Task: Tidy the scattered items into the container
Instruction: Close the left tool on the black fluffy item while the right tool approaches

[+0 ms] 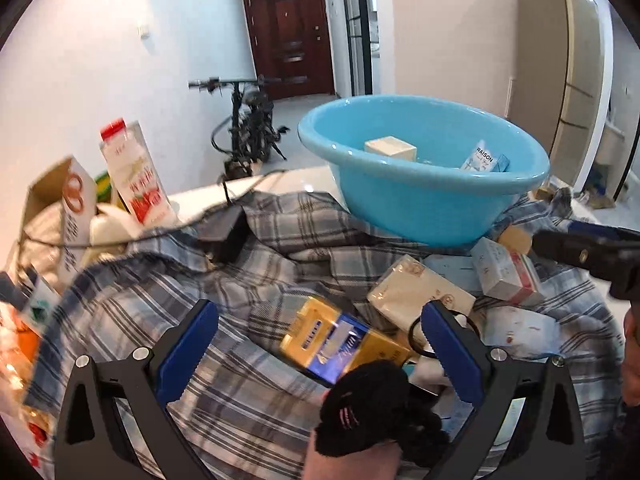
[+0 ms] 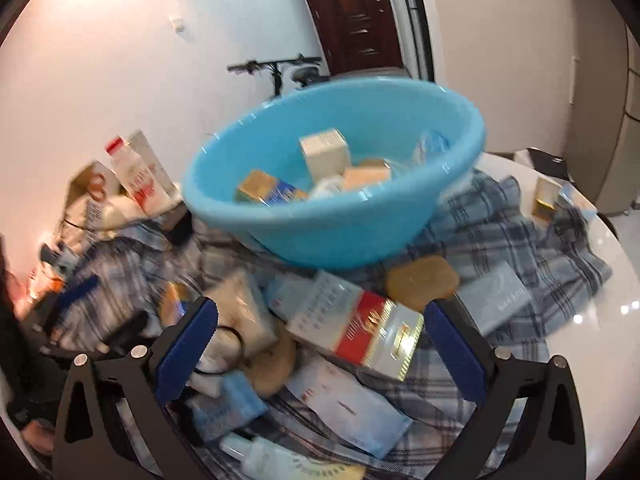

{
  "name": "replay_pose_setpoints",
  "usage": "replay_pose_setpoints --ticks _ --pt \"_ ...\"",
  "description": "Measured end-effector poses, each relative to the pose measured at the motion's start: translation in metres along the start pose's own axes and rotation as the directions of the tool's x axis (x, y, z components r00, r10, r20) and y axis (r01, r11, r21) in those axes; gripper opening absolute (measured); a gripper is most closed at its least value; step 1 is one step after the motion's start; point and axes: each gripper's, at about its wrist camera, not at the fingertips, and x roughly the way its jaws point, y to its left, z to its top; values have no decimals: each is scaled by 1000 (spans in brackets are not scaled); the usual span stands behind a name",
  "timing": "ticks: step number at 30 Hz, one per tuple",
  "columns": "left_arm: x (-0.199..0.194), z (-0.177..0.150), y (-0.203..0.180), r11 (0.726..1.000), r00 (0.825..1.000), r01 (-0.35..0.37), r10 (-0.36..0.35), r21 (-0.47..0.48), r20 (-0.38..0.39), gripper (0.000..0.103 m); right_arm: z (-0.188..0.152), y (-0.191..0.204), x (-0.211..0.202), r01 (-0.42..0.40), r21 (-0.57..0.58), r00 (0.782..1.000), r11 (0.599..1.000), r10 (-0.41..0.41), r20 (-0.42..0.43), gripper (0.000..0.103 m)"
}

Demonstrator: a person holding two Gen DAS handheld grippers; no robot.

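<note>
Glossy plastic basin point(image 2: 320, 236); soft plaid cloth point(image 1: 256, 280); glossy table point(image 2: 592, 320).

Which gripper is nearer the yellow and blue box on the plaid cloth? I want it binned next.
Left. The left gripper hangs open right over the yellow and blue box. The right gripper is open farther right, over the red and white box.

In the middle of the frame a round light-blue plastic basin point(image 2: 320, 236) sits on a rumpled blue-and-grey plaid cloth point(image 2: 516, 236), holding several small boxes. Low in the frame, the right hand-held gripper point(image 2: 320, 340) gapes wide over a red, white and gold carton point(image 2: 360, 326). The white glossy surface point(image 2: 592, 336) shows at right.
</note>
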Motion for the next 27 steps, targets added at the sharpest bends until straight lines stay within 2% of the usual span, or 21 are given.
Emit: replay_pose_setpoints --ticks 3,6,8,11,14,17,19,21,24,27 --pt "-3 0 2 999 1000 27 -27 -32 2 103 -4 -2 4 13 -33 1000 999 -13 6 103" --pt "7 -3 5 996 996 69 -73 -63 -60 103 -9 -7 11 46 -52 999 998 -47 -17 103" --pt "13 -5 3 996 994 57 -63 -65 -88 103 -10 -13 14 26 -42 999 999 -28 -39 103" --pt "15 -6 -1 996 994 64 -69 -56 -82 103 -11 -21 17 -24 -14 997 1000 23 -72 103" --pt "17 -9 -7 999 994 37 -39 -25 -98 103 -12 -25 17 -19 -5 996 1000 19 -89 103" --pt "12 -9 -14 997 993 75 -75 -4 -96 103 -13 -23 15 -17 -28 996 999 15 -88 103" --pt "11 -10 -18 991 985 135 -134 -2 -107 103 -14 -20 13 -54 -39 995 998 50 -89 103" --pt "15 -11 -19 987 979 162 -163 -13 -126 103 -17 -15 12 -94 -53 991 994 88 -98 103" --pt "24 -14 -21 993 981 118 -117 -7 -153 103 -19 -8 7 -98 -83 992 992 91 -81 103" --pt "30 -14 -13 987 973 148 -156 -58 -171 103 -19 -7 2 -72 -102 996 992 66 -57 103"
